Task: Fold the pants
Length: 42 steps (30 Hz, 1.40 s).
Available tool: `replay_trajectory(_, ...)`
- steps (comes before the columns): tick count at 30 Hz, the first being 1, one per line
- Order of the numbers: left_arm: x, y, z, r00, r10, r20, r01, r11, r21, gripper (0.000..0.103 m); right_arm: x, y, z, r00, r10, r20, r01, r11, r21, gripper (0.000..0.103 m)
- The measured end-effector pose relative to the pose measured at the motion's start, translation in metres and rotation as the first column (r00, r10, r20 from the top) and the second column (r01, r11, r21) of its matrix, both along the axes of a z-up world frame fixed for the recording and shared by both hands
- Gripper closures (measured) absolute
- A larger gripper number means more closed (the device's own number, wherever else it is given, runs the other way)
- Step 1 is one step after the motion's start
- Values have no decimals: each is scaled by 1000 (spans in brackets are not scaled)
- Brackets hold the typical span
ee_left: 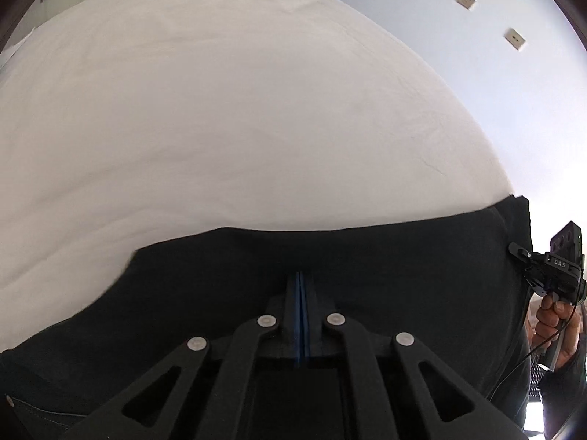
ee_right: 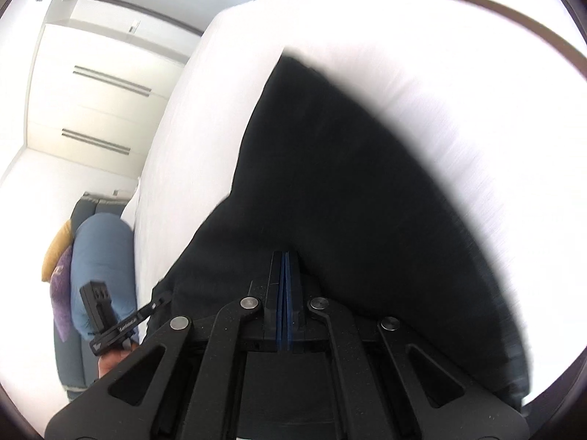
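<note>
Black pants lie across the near side of a white bed. In the left wrist view my left gripper has its blue pads pressed together with the black cloth pinched at the tips. At the far right of that view my right gripper, held by a hand, bites the pants' edge. In the right wrist view the pants rise in a fold to my right gripper, which is shut on them. My left gripper holds the cloth's edge at the lower left.
The white sheet spreads far beyond the pants. A wall with two sockets stands behind the bed. Left of the bed are white wardrobe doors and a grey seat with a blue bundle and purple and yellow cloths.
</note>
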<state>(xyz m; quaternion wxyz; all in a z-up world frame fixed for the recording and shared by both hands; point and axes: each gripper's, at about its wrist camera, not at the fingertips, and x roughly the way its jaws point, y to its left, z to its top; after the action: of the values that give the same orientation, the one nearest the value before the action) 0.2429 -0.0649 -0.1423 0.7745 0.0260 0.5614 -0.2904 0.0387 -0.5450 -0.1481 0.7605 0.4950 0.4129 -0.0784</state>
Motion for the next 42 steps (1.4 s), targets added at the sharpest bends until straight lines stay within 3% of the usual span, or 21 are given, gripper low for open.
replay_trajectory(4,9,62,0,997,80,-8,-81,996,-23,98,-16,-28,18,999,-32,-22,30,995,-97,103)
replay_trajectory(6,7,85,6,989,131,63,-136,987,82,99,-21,-37,30,997,-69,-38,63,989,-137,103)
replay_trajectory(8,5,115,12,976,203,77,-209,975,74,99,-27,-36,46,993,-107,-46,98,980,-173,103)
replay_trajectory(10,-7,131,21,964,248,95,-254,966,58,103,-27,-22,67,997,-74,-18,69,977,-200,101)
replay_trajectory(13,-50,97,32,984,162,69,-160,987,-34,103,-13,29,83,993,105,62,-97,988,-120,101)
replay_trajectory(16,-110,31,27,999,6,40,-2,994,-112,103,13,114,68,943,314,108,-316,949,-3,101)
replay_trajectory(19,-156,-17,1,996,-85,-6,84,989,-121,103,26,177,38,900,431,62,-434,900,46,101)
replay_trajectory(21,-167,-16,-10,998,-59,-8,57,990,-132,101,24,188,15,888,459,-15,-458,887,50,103)
replay_trajectory(23,-162,8,-15,997,2,-73,-16,980,-198,99,14,175,3,902,431,-13,-430,901,51,103)
replay_trajectory(30,-163,112,-15,983,169,-65,-179,967,-183,99,-53,55,10,989,141,-45,-143,989,-41,103)
replay_trajectory(35,-169,207,-3,948,315,-46,-318,934,-163,99,-83,-4,31,990,-93,-108,74,983,-168,103)
replay_trajectory(36,-168,220,2,937,349,-9,-347,930,-118,99,-84,-5,42,987,-108,-123,80,974,-211,103)
replay_trajectory(38,-169,242,17,922,387,21,-383,917,-114,101,-80,6,63,988,-95,-123,58,961,-272,96)
replay_trajectory(40,-165,248,32,921,390,26,-380,909,-170,101,-67,31,70,998,7,-63,-20,979,-203,96)
replay_trajectory(42,-157,223,42,941,337,39,-323,926,-196,101,-31,91,67,987,158,-19,-159,978,-132,96)
